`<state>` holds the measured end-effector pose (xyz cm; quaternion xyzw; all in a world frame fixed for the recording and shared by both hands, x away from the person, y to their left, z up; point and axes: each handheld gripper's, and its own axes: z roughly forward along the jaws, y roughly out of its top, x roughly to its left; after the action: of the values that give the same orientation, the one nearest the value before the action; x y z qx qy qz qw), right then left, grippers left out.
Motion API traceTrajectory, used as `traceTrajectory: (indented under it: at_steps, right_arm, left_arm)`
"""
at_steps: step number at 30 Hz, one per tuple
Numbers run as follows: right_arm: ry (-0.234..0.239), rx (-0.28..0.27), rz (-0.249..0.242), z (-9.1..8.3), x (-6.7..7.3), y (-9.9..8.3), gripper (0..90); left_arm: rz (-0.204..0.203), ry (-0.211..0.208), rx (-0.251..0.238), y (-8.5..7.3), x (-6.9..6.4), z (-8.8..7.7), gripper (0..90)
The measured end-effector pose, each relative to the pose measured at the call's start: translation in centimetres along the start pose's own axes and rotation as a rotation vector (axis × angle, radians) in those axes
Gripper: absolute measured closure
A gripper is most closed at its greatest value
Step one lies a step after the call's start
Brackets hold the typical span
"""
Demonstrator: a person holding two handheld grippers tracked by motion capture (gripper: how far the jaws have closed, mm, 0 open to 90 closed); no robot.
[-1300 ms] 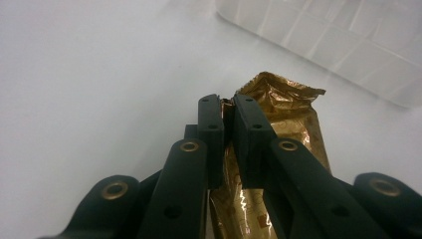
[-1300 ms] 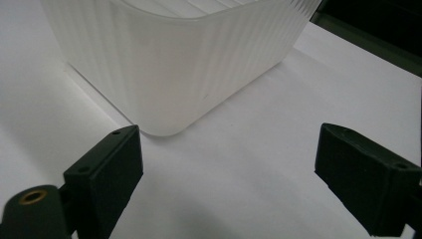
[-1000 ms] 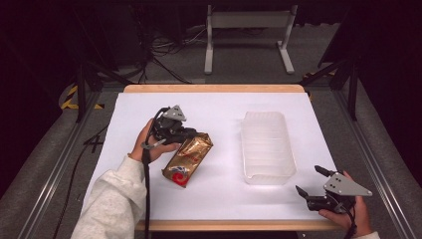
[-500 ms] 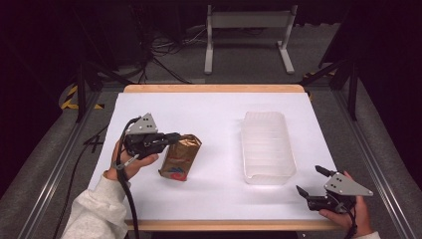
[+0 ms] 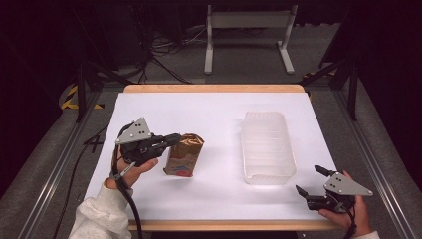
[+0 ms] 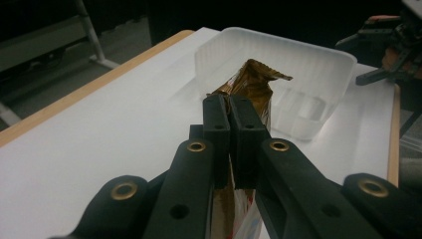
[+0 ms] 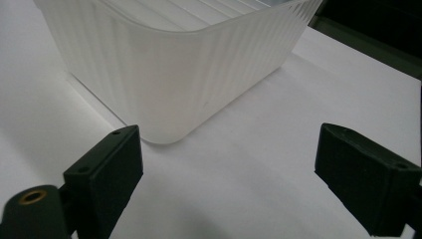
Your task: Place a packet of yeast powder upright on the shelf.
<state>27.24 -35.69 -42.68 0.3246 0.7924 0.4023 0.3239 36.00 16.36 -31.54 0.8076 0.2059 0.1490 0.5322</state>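
In the high view, the left gripper [image 5: 171, 141] had pulled the brown bag [image 5: 183, 155] leftward from a second earlier and stood it up off the white table [image 5: 199, 114], well apart from the tub [image 5: 267, 147]. The left gripper view showed its jaws clamped on the bag [image 6: 251, 84], so lifting toward the tub [image 6: 298, 64] looked next. The right gripper view showed the right gripper [image 7: 229, 172] spread wide, empty, near the tub [image 7: 164, 74].

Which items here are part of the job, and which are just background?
In play:
- left gripper, shut on the brown snack bag
- clear plastic bin, likely destination
- right gripper, open, idle near the bin

Background:
- metal stand behind the table
- floor cables
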Motion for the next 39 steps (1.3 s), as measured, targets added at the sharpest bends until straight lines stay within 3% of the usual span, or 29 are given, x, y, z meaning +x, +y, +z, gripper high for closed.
traceTrajectory:
  at_steps: [20,27,39]
  right_arm:
    - [-0.006,-0.013,0.009,-0.2,-0.2,0.0,11.6]
    - [-0.008,-0.016,0.015,-0.3,-0.2,0.0,11.6]
    - [-0.007,-0.013,0.016,-0.2,-0.3,-0.1,11.5]
  left_arm:
    - [0.029,-0.094,-0.063,3.3,-1.7,3.8,87.9]
    - [0.057,-0.102,-0.067,4.4,-2.5,4.9,88.1]
    - [0.051,-0.122,-0.085,5.5,-3.1,6.5,88.1]
